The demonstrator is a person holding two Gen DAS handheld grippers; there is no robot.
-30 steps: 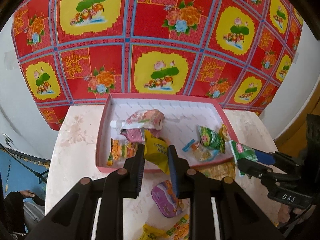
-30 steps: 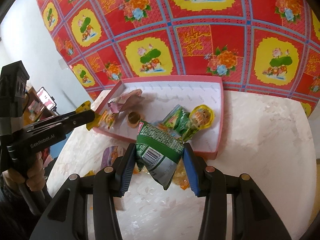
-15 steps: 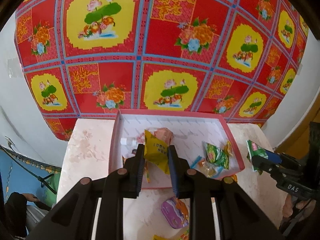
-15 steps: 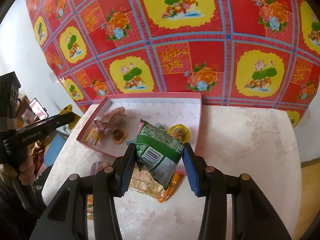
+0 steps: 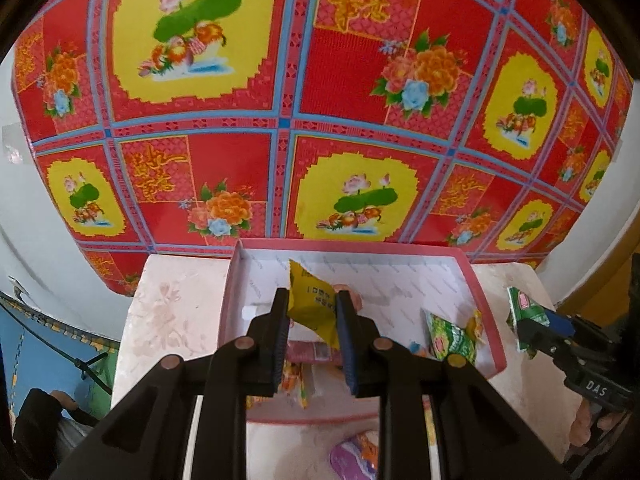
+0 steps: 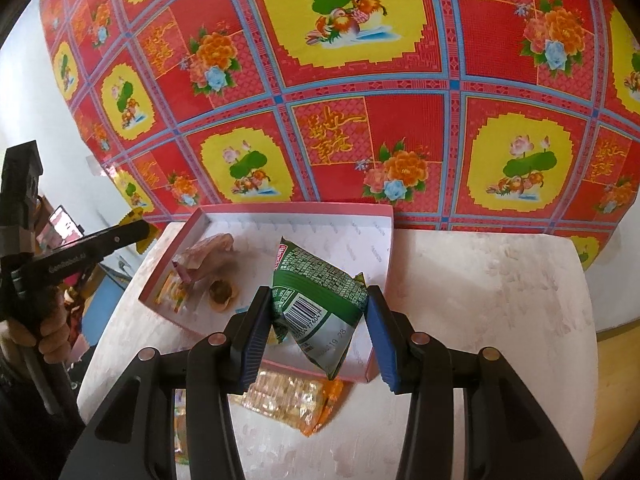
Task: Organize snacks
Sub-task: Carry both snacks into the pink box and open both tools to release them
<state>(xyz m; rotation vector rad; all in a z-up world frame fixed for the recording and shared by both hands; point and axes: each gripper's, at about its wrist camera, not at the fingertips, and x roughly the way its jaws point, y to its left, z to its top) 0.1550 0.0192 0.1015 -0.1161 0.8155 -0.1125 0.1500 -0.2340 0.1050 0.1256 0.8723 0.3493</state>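
Observation:
My left gripper is shut on a yellow snack packet, held in the air over the pink-rimmed tray. My right gripper is shut on a green snack bag with a barcode, lifted above the tray's near right part. Inside the tray lie a pink packet, a round brown snack and a green wrapped snack. The right gripper with its green bag shows at the right edge of the left wrist view. The left gripper appears at the left of the right wrist view.
An orange-edged clear packet lies on the pale marble tabletop in front of the tray. A purple packet lies near the table's front. A red and yellow floral cloth hangs behind the table. A hand grips the left tool.
Both grippers have drawn back and up from the tray with their packets still held; the tray and table look smaller and farther away in both views.

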